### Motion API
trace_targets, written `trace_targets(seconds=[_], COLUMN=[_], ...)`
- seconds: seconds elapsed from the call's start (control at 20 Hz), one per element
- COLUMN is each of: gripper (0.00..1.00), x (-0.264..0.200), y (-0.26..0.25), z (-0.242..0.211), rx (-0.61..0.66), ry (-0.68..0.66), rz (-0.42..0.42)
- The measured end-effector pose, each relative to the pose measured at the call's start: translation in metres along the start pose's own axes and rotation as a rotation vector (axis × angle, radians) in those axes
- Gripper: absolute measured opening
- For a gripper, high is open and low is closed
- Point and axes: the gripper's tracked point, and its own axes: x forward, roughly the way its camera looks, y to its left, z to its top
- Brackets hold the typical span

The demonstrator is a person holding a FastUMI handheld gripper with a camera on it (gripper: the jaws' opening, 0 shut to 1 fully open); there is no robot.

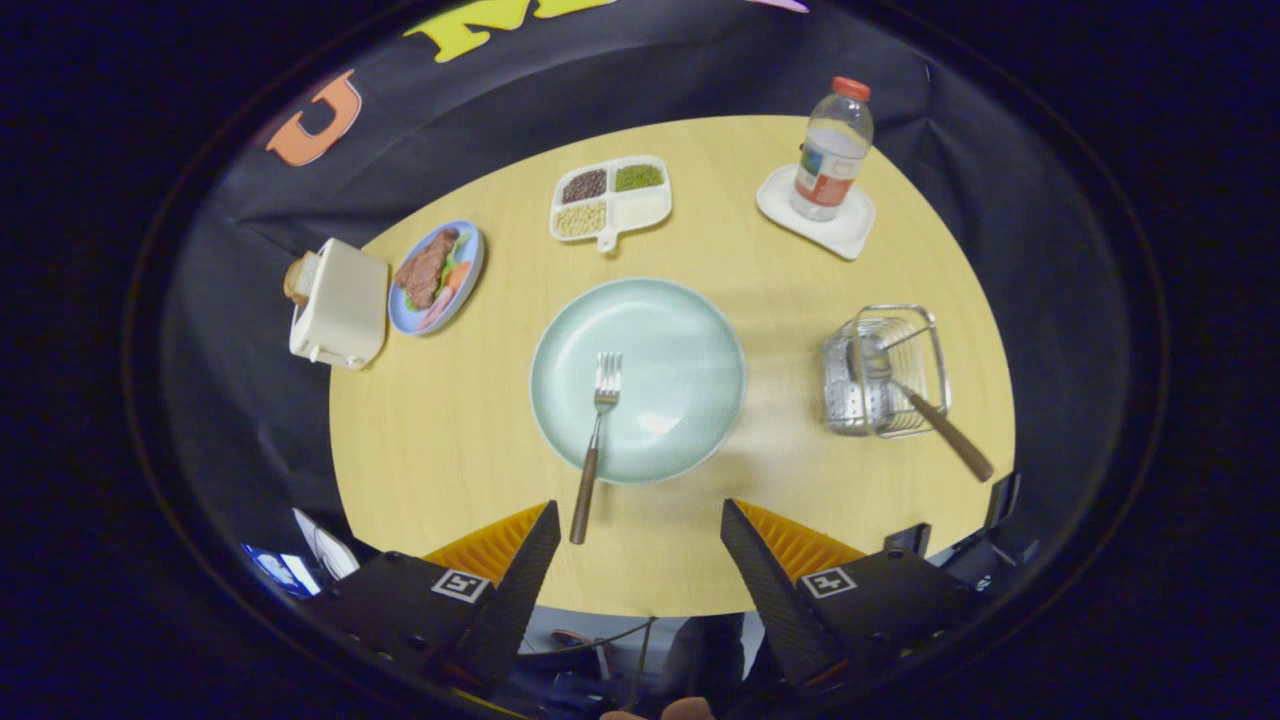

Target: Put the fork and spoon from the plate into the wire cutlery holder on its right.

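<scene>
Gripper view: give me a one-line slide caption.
Open gripper above wooden-handled fork on pale green round plate; wooden-handled spoon already in wire cutlery holder.

Staged booth, black cloth wall (700,90), probably a mock dining table (760,270), toaster (340,305)

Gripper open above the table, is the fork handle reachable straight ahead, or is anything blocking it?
Probably yes. The gripper is open, and the fork lies on the plate with its handle sticking out over the rim toward the fingers, nothing between. The spoon already sits in the wire holder.
</scene>
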Motion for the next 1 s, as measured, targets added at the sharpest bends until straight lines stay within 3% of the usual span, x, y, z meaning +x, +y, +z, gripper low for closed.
trace_targets(seconds=[0.5,0.65,0.95,1.0], gripper=[0.97,0.77,0.16,0.11], x=[0.087,0.104,0.113,0.113], y=[0.036,0.035,0.034,0.033], z=[-0.028,-0.027,-0.024,-0.027], rx=[0.044,0.048,0.049,0.043], ry=[0.048,0.056,0.065,0.074], rz=[-0.075,-0.093,-0.1,-0.097])
